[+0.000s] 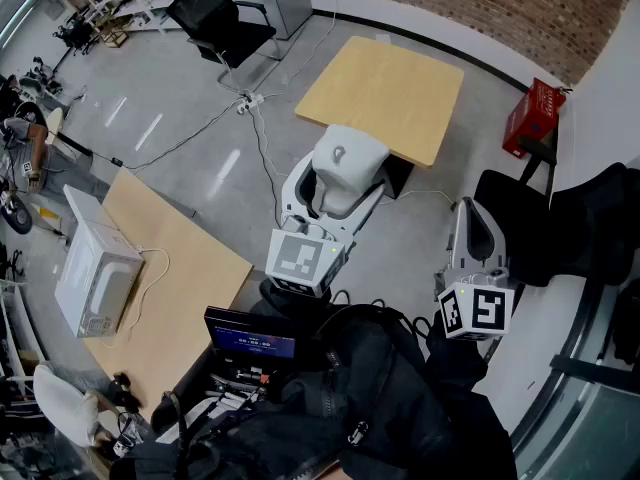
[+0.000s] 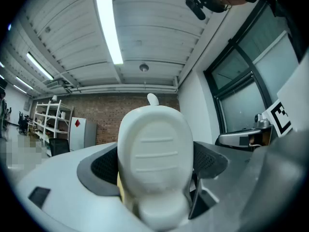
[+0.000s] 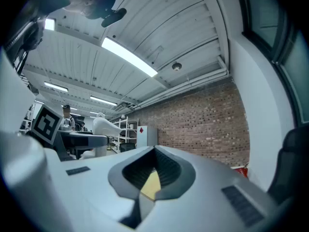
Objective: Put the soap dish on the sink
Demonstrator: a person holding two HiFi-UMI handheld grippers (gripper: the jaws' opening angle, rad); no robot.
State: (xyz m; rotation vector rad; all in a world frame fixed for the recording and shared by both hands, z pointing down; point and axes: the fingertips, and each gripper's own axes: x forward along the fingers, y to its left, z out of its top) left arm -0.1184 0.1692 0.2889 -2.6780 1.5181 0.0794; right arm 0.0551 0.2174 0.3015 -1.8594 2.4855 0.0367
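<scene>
In the head view my left gripper (image 1: 338, 190) is held out level over the grey floor. A white soap dish (image 1: 346, 166) sits between its jaws, which stand wide and close on the dish's sides. The left gripper view shows the same soap dish (image 2: 155, 158) end-on, ribbed and rounded, filling the gap between the black pads (image 2: 208, 159). My right gripper (image 1: 470, 232) is to the right, a little nearer me, with its jaws together and nothing in them. In its own view the right gripper (image 3: 154, 152) points at a brick wall. No sink is in view.
A square wooden table (image 1: 385, 93) stands ahead. A second wooden table (image 1: 190, 268) at the left carries a white microwave (image 1: 95, 268). Black chairs (image 1: 220, 18) (image 1: 520, 218), a red box (image 1: 532, 116) and floor cables (image 1: 255, 133) are around. A small screen (image 1: 250, 338) is near my body.
</scene>
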